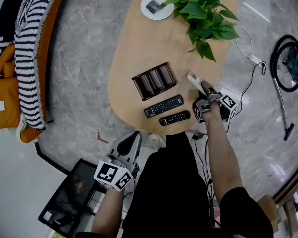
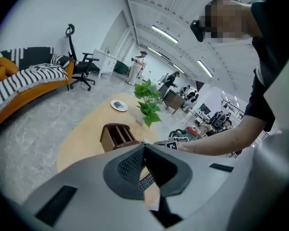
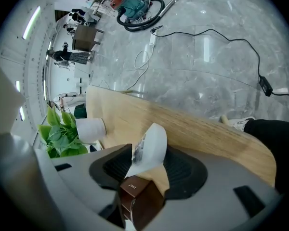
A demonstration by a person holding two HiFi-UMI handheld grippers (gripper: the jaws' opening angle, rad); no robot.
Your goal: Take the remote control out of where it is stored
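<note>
at the near right edge of the oval wooden table (image 1: 134, 43), the white remote control (image 3: 149, 148) stands on end between the spread jaws of the right gripper (image 3: 151, 166), pads slack around it, well clear of the three-slot wooden holder (image 1: 154, 81). two black remotes (image 1: 163, 106) lie flat in front of the holder. the left gripper (image 2: 144, 150), jaws closed on nothing, hangs off the table. slim, light, rigid and probably slick, the white remote is best pinched across its narrow sides near mid-length. its lower end is hidden, and a brown block (image 3: 137, 198) beneath it is hard to identify
</note>
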